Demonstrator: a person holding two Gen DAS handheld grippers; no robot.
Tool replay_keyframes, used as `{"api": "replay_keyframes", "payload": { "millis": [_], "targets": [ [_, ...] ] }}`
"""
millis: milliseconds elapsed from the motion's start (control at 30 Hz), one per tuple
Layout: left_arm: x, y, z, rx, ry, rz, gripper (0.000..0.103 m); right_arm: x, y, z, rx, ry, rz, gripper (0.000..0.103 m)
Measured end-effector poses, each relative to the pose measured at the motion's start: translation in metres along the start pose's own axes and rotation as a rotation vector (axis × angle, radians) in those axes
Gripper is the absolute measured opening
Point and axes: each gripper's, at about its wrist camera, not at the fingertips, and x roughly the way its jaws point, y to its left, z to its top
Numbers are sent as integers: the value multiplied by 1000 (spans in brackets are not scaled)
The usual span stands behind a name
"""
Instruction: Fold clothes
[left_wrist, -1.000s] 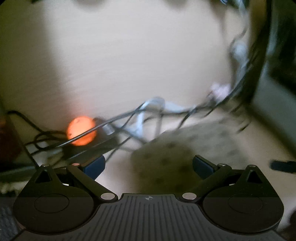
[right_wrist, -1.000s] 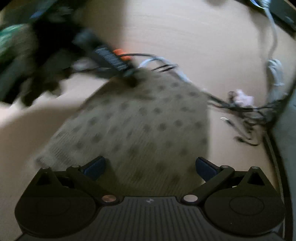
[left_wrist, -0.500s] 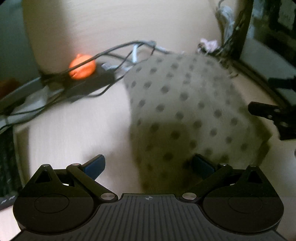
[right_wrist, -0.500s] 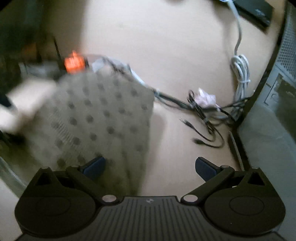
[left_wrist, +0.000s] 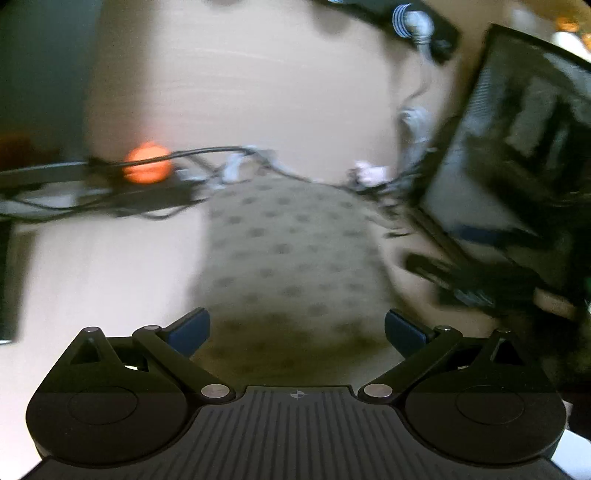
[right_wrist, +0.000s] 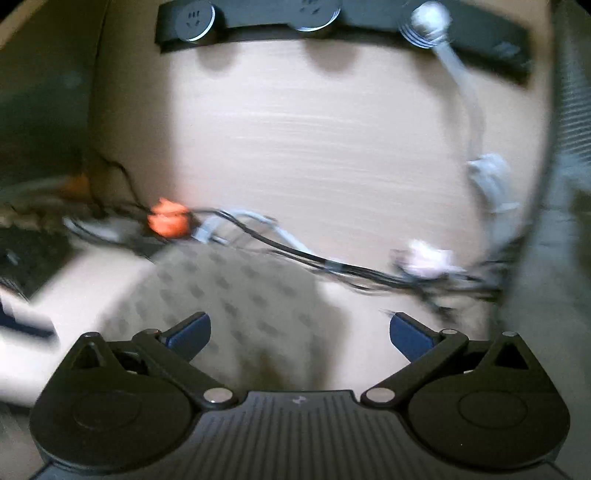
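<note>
Pale wood-grain desk (right_wrist: 325, 140) here, pretty cluttered along the back, and both shots are smeared with motion blur, so take the fine detail loosely.

Starting at the tools: the left gripper (left_wrist: 297, 328) has its blue-tipped fingers spread wide with nothing between them. The right gripper (right_wrist: 300, 329) is the same, jaws wide apart and empty.

The beige polka-dot folded cloth (left_wrist: 291, 258) lies flat on the desk straight ahead of the left gripper, its near edge running in under that open gap, and its long axis heads away from the camera toward the back. From the right wrist view the same cloth (right_wrist: 240, 295) sits ahead and off to the left, mostly under the left finger, with bare desk under the right one. So I'd say the left hand is better lined up for the next grab, and the right needs to slide leftward.

Further out: a tangle of black and white cables (right_wrist: 303, 251) touches the cloth's far edge, which could snag. A glowing orange switch (left_wrist: 147, 165) sits on the left, a black power strip (right_wrist: 332, 18) is on the back wall, and a dark computer case (left_wrist: 517, 147) stands on the right.
</note>
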Motion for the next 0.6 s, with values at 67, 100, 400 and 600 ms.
{"api": "replay_keyframes", "payload": {
  "millis": [67,100,400,600],
  "targets": [
    [4,-12,-6,-8,29,104,103,24,2,4,73,34,97,103],
    [-1,-16,-12,-33,31,141,103,36,5,3,108,73,145,103],
    [-71,-34,-70,-214,-60,422,103,15,-10,-16,256,89,143,103],
    [-93,-60,-79,-142,-164,420,103,-118,-11,-68,261,-60,23,103]
  ]
}}
